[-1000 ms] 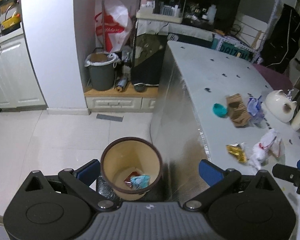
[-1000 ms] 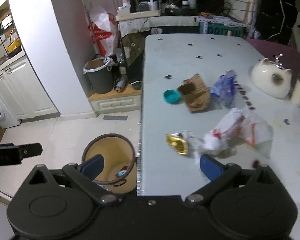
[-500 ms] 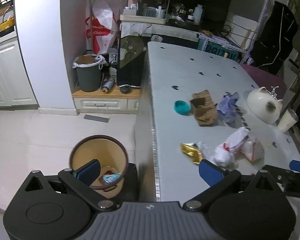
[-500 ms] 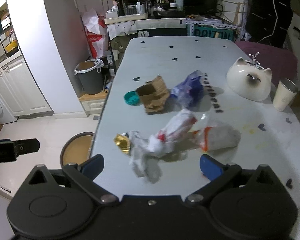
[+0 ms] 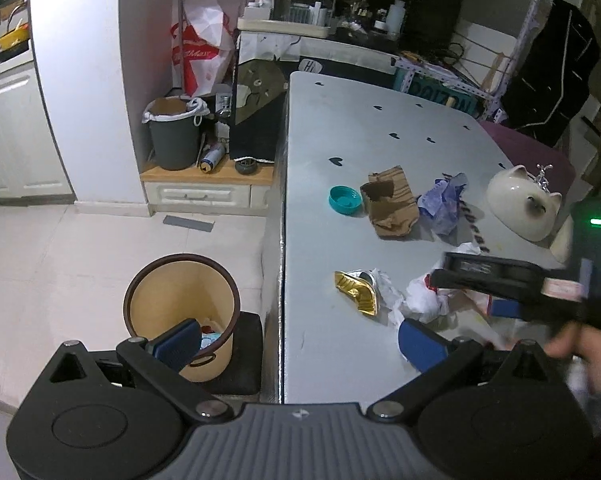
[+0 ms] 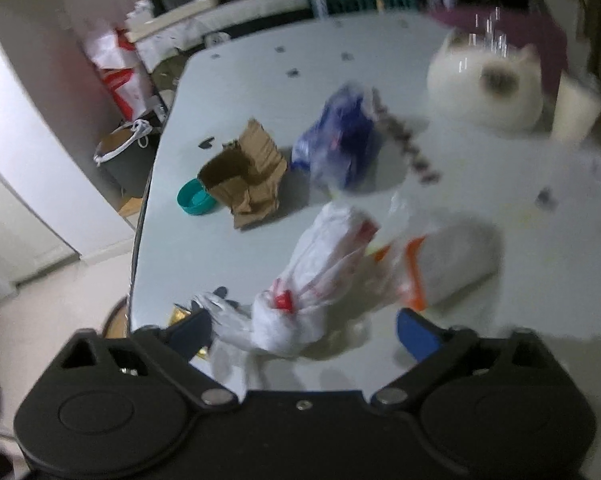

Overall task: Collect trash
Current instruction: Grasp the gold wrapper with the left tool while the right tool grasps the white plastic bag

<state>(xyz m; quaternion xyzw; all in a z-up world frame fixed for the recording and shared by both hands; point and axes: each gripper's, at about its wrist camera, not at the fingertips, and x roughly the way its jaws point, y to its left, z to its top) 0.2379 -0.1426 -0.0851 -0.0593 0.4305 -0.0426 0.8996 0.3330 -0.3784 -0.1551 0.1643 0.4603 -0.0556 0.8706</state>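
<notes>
Reaching for the crumpled white plastic bag (image 6: pixel 300 304) on the table (image 6: pixel 260 80), I bring my right gripper (image 6: pixel 304 332) down astride it, jaws spread but just narrowing, pads not yet pressing. Next I judge: pinch, lift, carry to the bin (image 5: pixel 180 304).

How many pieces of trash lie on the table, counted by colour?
White plastic bag: 2
Blue bag: 1
Brown paper bag: 1
Teal lid: 1
Gold wrapper: 1
Total: 6
</notes>
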